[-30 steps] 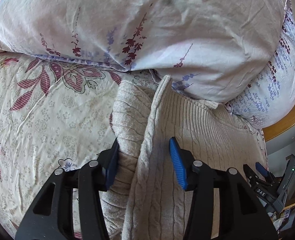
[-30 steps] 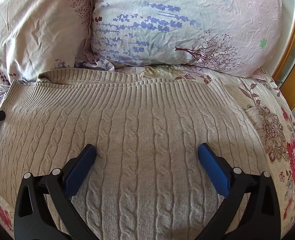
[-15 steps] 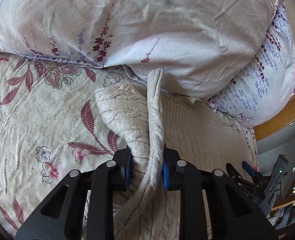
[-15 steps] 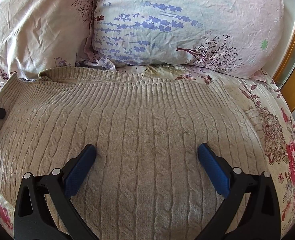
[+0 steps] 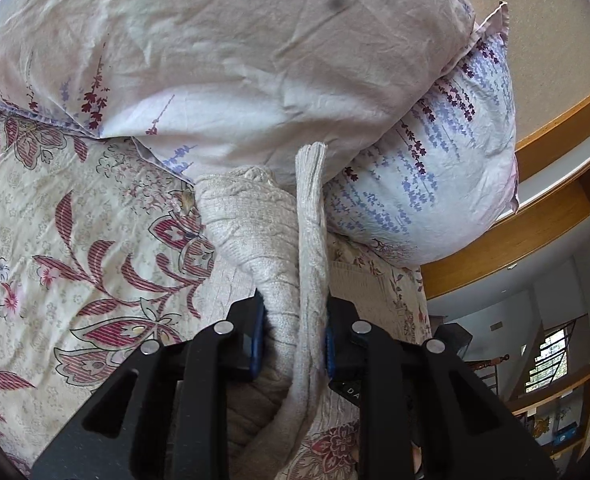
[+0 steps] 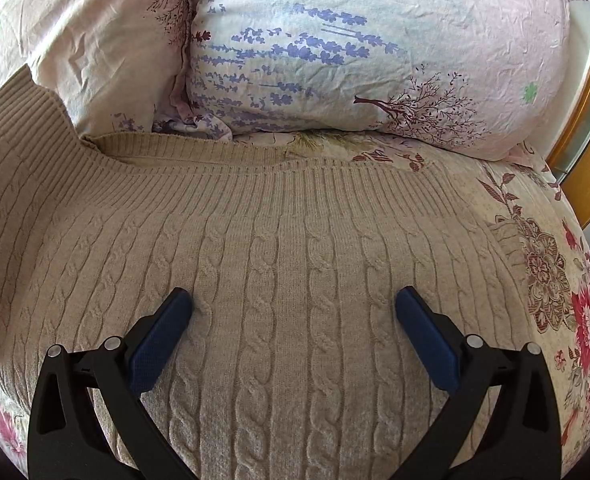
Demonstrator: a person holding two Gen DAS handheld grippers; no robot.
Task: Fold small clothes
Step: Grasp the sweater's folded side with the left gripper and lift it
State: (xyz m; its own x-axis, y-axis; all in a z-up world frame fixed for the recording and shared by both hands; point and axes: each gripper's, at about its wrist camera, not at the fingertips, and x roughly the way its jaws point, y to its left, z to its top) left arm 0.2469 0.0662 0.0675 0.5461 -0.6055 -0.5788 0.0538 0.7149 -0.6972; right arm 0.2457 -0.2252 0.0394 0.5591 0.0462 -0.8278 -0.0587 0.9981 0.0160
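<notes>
Beige sweater (image 6: 295,280) flat on bed (image 6: 555,280). Left tongs (image 5: 293,340) pinch its bunched left edge; a second ago they were spread, edge lower. Right tongs (image 6: 295,320) spread, tips on knit, unchanged.

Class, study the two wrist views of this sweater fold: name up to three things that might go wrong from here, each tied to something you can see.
1. The left gripper pinches a bunched edge of the beige cable-knit sweater; thick knit may slip out as it lifts.
2. The right gripper is open with its fingers over the sweater body; unpinned, the whole garment may drag instead of folding.
3. The ribbed hem lies close to the pillows; the lifted corner may snag there.
</notes>
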